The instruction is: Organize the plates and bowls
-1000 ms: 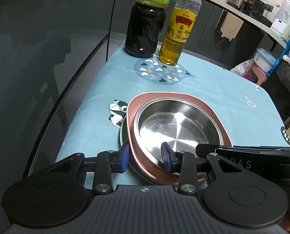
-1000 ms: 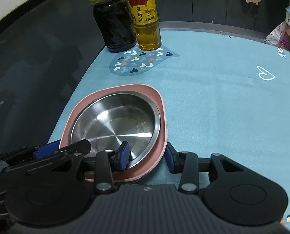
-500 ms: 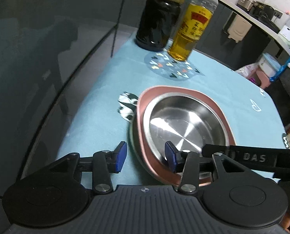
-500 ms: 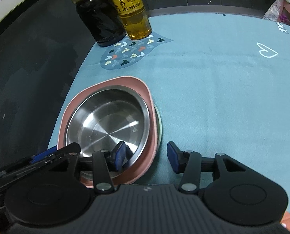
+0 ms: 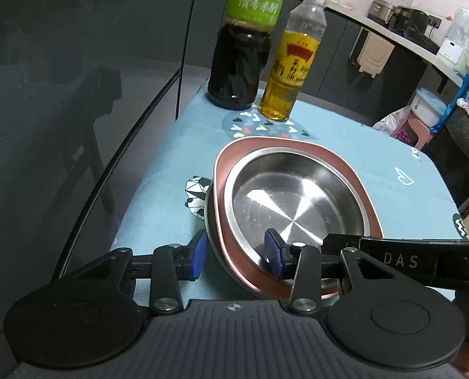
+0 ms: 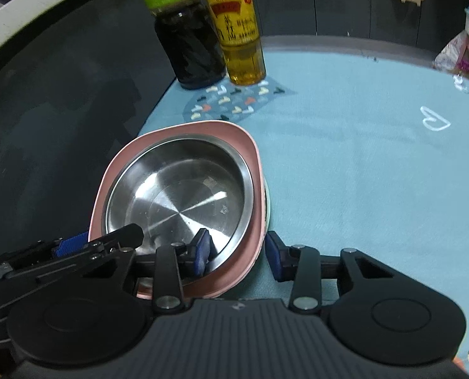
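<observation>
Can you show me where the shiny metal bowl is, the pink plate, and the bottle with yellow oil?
shiny metal bowl (image 5: 292, 208): left wrist view, on its flat bottom.
pink plate (image 6: 253, 148): right wrist view, on its far right rim.
yellow oil bottle (image 5: 286, 72): left wrist view, on its yellow label.

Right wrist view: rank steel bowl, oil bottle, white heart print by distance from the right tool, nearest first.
From the right tool:
1. Steel bowl, nested in the pink plate; its near rim sits between the closing pads.
2. White heart print, on the cloth, far right.
3. Oil bottle, at the cloth's far edge, upper middle.
</observation>
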